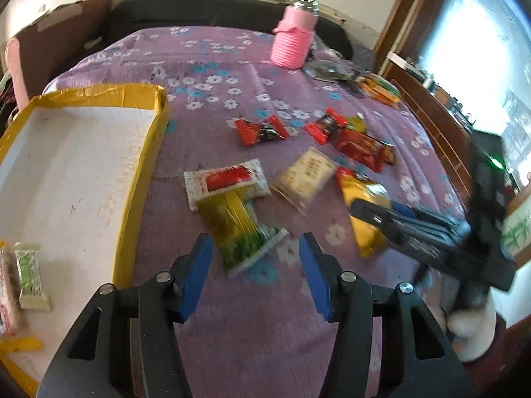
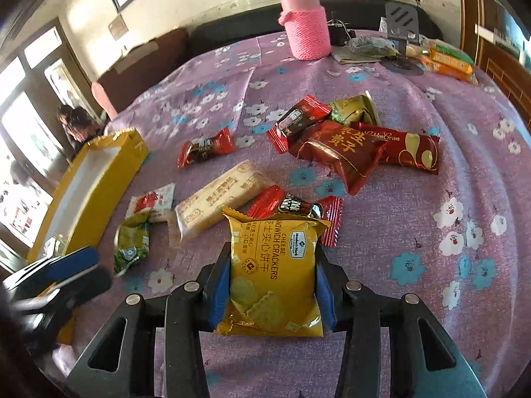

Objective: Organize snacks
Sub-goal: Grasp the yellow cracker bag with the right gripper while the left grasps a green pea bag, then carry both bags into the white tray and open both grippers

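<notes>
- Right gripper (image 2: 270, 293) is clamped on the yellow cheese sandwich crackers pack (image 2: 273, 272), which sits between its blue pads, well right of the yellow box (image 1: 139, 179).
- Left gripper (image 1: 255, 272) is spread wide and empty, poised over the green-and-yellow snack packet (image 1: 242, 232) just right of the box.
- Inside the box: a green-and-white packet (image 1: 30, 273) and a pale one at its near corner, so only a couple look sorted.
- Plenty left on the purple floral table (image 1: 232, 331): the beige biscuit pack (image 2: 219, 199) and red wrappers (image 2: 345, 152) scattered farther right of the box.
</notes>
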